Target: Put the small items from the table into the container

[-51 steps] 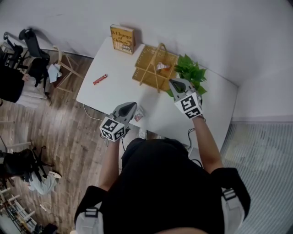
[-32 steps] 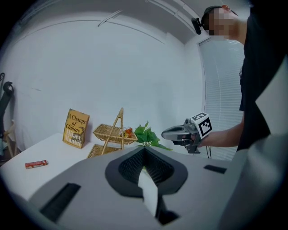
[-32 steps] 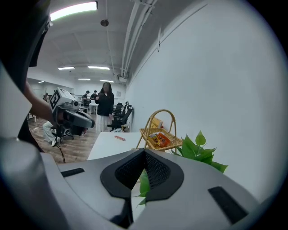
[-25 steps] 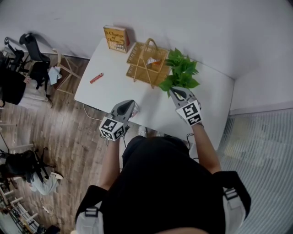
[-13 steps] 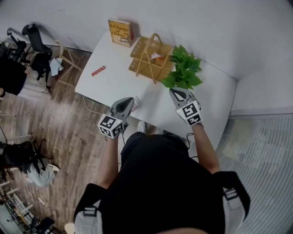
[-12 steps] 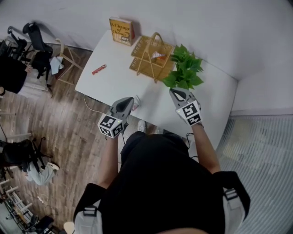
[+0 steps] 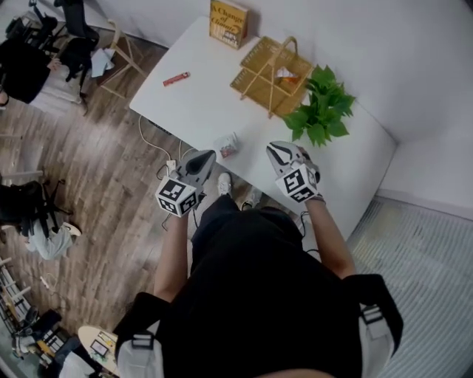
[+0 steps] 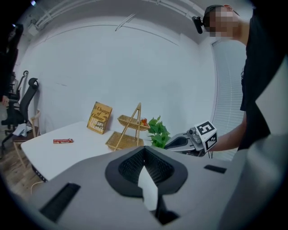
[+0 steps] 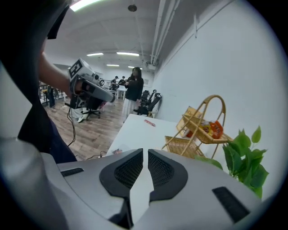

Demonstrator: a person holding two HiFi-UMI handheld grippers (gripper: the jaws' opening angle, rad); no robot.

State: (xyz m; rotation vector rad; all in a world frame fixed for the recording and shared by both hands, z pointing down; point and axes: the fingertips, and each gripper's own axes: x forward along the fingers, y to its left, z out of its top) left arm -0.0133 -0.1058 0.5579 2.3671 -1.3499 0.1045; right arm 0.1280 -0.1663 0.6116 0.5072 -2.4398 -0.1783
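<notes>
A small packet lies near the table's front edge, and a red bar lies far to the left. The wicker two-tier basket holds an orange snack on its upper tier. My left gripper hovers just off the front edge, short of the packet, shut and empty. My right gripper is over the table to the packet's right, below the plant. Its jaws show only a thin slit, just starting to open, with nothing between them.
A yellow book stands against the wall at the back of the white table. Wooden floor, a stool and office chairs lie to the left. People stand far off in the room in the right gripper view.
Both grippers have drawn back toward the table's front edge and sunk. The right one has left the plant. The packet now shows beyond the left gripper's tip.
</notes>
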